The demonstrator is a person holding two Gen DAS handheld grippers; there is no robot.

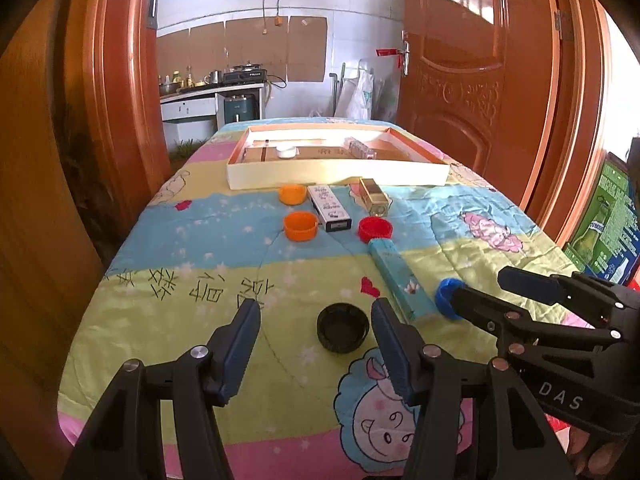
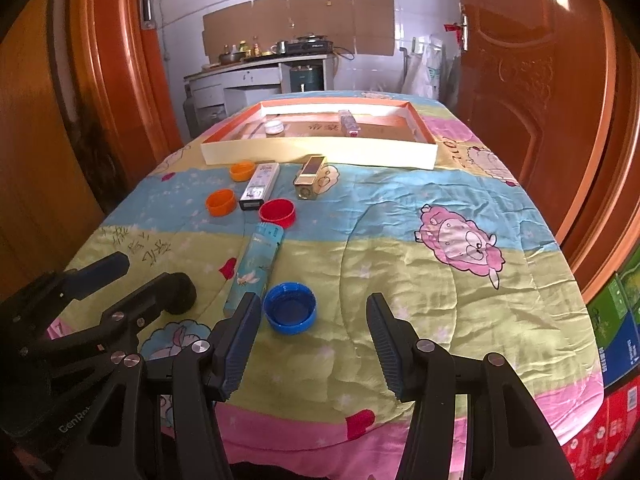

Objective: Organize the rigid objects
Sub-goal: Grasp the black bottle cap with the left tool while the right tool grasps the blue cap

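While both grippers hung over the quilt-covered worktop [image 2: 420,272], their fingers stood apart and empty.
The left gripper [image 1: 316,312] framed the round black plastic cap [image 1: 343,327]; the right gripper [image 2: 314,312] neared the round blue plastic cap [image 2: 291,308]. Centring each cap before closing would probably steady carriage to the shallow cardboard tray [image 2: 320,157].

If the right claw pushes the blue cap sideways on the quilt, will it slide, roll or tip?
The blue cap lies flat with its open side up, so it probably slides and does not roll. It looks like thin plastic, likely light and stiff. The wrinkled quilt may catch its rim and tilt it a little.
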